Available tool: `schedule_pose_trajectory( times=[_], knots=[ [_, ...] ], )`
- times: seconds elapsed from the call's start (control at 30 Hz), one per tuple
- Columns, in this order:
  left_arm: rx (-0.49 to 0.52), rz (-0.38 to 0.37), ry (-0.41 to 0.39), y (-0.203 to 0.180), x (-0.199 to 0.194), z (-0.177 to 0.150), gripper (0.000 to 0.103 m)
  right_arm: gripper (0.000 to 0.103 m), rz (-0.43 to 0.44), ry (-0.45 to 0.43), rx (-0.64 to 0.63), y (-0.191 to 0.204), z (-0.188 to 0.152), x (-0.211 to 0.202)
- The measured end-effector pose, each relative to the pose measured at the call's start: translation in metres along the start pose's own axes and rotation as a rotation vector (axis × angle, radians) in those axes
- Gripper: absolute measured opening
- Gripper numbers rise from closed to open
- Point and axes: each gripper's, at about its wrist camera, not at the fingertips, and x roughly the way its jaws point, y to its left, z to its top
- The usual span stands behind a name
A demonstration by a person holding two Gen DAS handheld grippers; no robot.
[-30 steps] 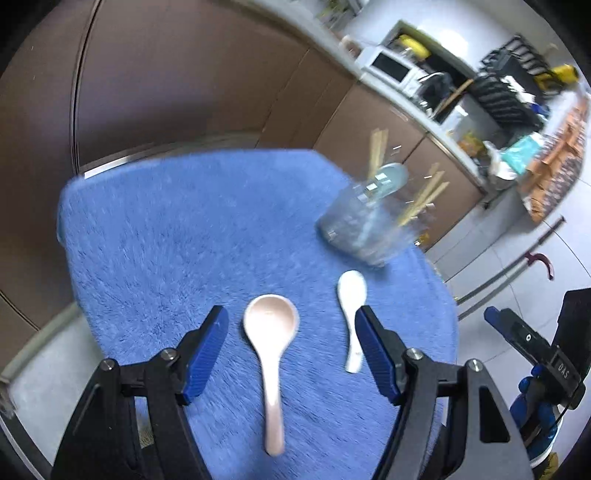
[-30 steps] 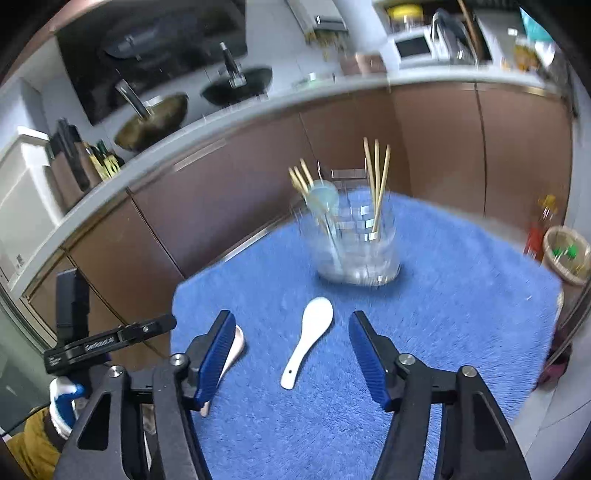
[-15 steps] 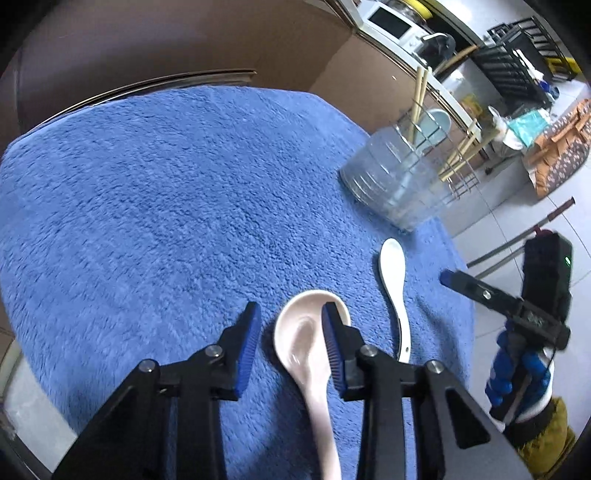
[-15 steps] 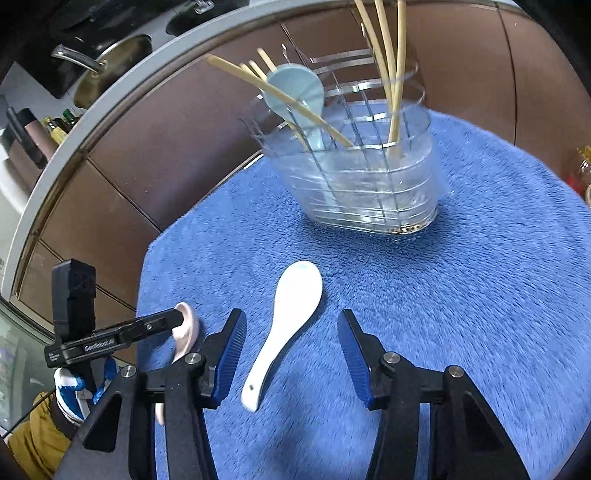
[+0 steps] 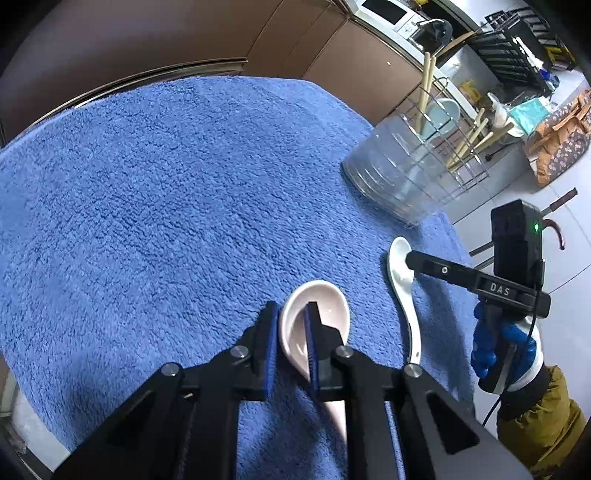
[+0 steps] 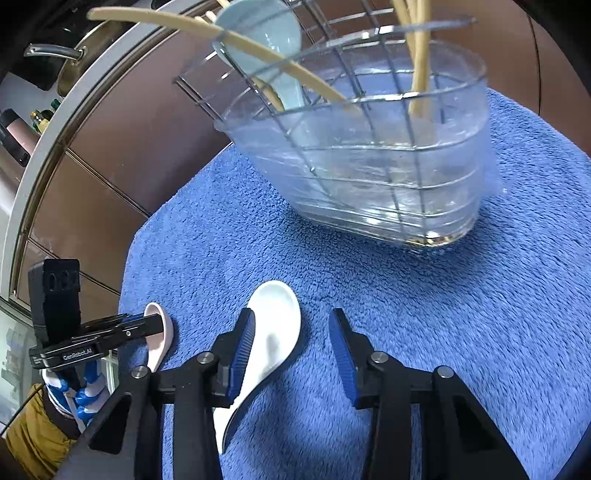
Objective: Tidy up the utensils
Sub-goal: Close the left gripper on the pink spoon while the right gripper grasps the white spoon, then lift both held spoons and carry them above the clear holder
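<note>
A pink spoon [image 5: 325, 314] lies on the blue towel [image 5: 166, 203]. My left gripper [image 5: 290, 339] is closing on the bowl's left rim, one pad inside the bowl and one outside. In the right wrist view the left gripper [image 6: 147, 325] sits at the pink spoon [image 6: 160, 339]. A white spoon [image 6: 273, 332] lies between the closing jaws of my right gripper [image 6: 291, 347]. It rests against the left pad, and the right pad stands apart from it. The clear utensil holder [image 6: 388, 177] holds chopsticks and a light blue spoon [image 6: 266, 40].
From the left wrist, the holder [image 5: 399, 181] stands at the towel's right edge, just beyond the white spoon [image 5: 402, 288]. Brown cabinets ring the table. A microwave [image 5: 384, 14] and a pan [image 6: 70, 62] sit on the counter. Gloved hands [image 5: 506, 350] hold the grippers.
Both grippers have come down onto the towel and narrowed. The left jaws went from wide around the pink spoon to its bowl rim. The right jaws now flank the white spoon.
</note>
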Motion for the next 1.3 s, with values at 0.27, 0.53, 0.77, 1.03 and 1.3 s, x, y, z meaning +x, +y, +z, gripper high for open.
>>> schedule_pose_trajectory(
  times=[0.27,0.53,0.77,1.03,1.3],
  knots=[
    [0.066,0.107,-0.029,-0.019,0.006,0.000,0.011,0.008,-0.061,0.014,-0.087,0.018,-0.004,0.008],
    [0.064,0.157,-0.080,-0.035,0.003,-0.006,0.008,0.007,-0.091,-0.046,-0.124,0.035,-0.018,-0.015],
    [0.073,0.157,-0.134,-0.044,-0.024,-0.018,0.008,0.006,-0.121,-0.122,-0.144,0.044,-0.036,-0.059],
    [0.110,0.151,-0.188,-0.067,-0.060,-0.033,0.008,0.006,-0.170,-0.188,-0.174,0.062,-0.054,-0.096],
    [0.128,0.146,-0.243,-0.083,-0.098,-0.054,0.008,0.006,-0.187,-0.262,-0.179,0.077,-0.075,-0.135]
  ],
)
